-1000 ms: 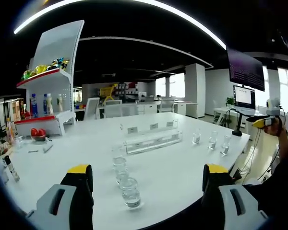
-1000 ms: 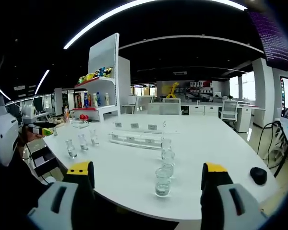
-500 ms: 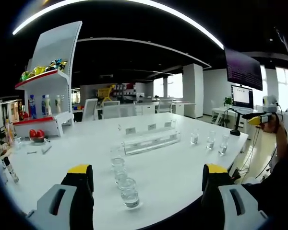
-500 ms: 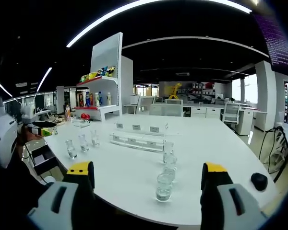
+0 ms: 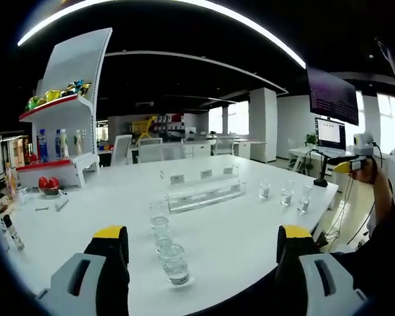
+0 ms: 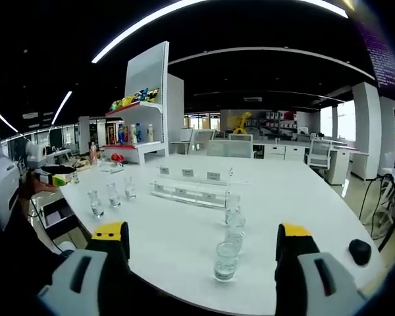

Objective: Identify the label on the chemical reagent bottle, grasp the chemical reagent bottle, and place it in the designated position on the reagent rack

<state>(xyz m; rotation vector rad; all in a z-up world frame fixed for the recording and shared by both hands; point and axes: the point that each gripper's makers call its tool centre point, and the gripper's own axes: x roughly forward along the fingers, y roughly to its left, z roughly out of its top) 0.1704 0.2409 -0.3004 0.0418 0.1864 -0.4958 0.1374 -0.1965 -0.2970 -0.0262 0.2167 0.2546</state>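
Several small clear glass reagent bottles stand on the white table (image 5: 243, 237). One row (image 5: 174, 263) runs away from my left gripper (image 5: 202, 234); another group of three (image 5: 288, 193) stands at the right. A clear rack (image 5: 204, 194) with small label cards (image 5: 205, 174) lies mid-table. My left gripper is open and hangs short of the table edge, holding nothing. In the right gripper view the near row (image 6: 225, 260) is just ahead of my open right gripper (image 6: 203, 234), the rack (image 6: 187, 193) is behind it, and three bottles (image 6: 112, 194) stand at the left.
A white shelf unit (image 5: 62, 125) with snacks and drink bottles stands at the table's far left corner. A black mouse (image 6: 359, 249) lies at the table's right. A monitor (image 5: 332, 95) hangs at the right. The other gripper, held in a hand, shows in each view (image 5: 352, 164) (image 6: 56, 176).
Both views have shifted slightly with the hands. The bottles and rack have not moved, and both grippers stay open with nothing held.
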